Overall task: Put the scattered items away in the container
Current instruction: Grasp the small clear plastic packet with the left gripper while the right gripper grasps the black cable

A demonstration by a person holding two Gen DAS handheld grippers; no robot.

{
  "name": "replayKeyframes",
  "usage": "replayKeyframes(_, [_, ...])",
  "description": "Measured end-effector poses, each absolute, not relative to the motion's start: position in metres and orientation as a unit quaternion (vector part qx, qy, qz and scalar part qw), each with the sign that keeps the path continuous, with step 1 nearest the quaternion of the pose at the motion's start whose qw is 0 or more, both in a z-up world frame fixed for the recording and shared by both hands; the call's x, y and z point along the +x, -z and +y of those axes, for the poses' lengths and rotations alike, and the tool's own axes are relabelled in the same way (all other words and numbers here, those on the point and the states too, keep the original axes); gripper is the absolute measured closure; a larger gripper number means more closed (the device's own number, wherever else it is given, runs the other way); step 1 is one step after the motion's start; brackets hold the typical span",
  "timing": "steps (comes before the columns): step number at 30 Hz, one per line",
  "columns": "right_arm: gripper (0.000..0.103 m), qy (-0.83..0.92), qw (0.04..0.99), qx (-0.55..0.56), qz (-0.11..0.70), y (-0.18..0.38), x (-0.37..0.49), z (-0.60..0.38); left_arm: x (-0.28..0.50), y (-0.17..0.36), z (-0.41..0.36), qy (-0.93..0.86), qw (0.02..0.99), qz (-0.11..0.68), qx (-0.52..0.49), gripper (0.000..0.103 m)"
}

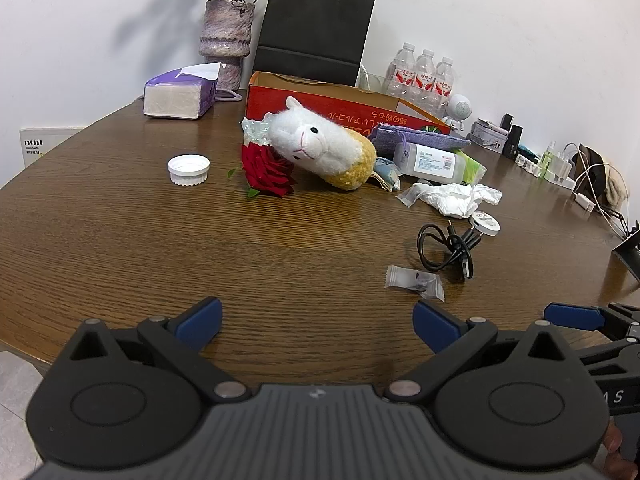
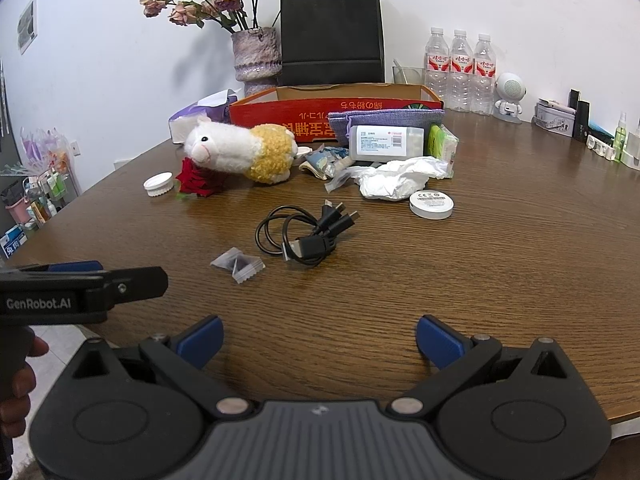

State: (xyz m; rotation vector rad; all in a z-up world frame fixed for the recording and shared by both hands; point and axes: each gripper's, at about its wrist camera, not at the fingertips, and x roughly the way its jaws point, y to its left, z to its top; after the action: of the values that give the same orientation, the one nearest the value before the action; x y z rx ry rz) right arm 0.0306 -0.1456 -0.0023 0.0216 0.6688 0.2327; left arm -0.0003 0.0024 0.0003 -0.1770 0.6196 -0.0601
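Observation:
A red cardboard box [image 1: 320, 106] [image 2: 276, 114] stands open at the back of the brown table. In front of it lie a white and yellow plush alpaca [image 1: 320, 146] [image 2: 240, 152], a red rose [image 1: 267, 172] [image 2: 198, 182], a white lid [image 1: 189, 169] [image 2: 159, 184], crumpled tissue [image 1: 452, 198] [image 2: 396, 180], a round white disc [image 2: 431, 204], a coiled black cable [image 1: 448, 250] [image 2: 304, 234] and a small clear packet [image 1: 414, 282] [image 2: 239, 266]. My left gripper [image 1: 316, 322] hangs open over the near table edge. My right gripper [image 2: 319, 340] is open too, with nothing between its fingers.
A tissue pack [image 1: 180, 94], a vase of dried flowers [image 1: 226, 36] and a black paper bag [image 1: 316, 28] stand at the back. Three water bottles [image 2: 460, 70] and small gadgets line the right wall. A purple pouch [image 2: 384, 120] and a white bottle [image 2: 384, 142] lie by the box.

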Motion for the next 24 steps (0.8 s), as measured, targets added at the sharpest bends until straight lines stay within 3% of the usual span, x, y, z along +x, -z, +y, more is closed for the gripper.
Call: replayKeyframes(24, [0.0,-0.106,0.94,-0.006,0.324,0.004,0.035,-0.155,0.01,-0.002,-0.007,0.068,0.945,0.312,-0.073,0.0])
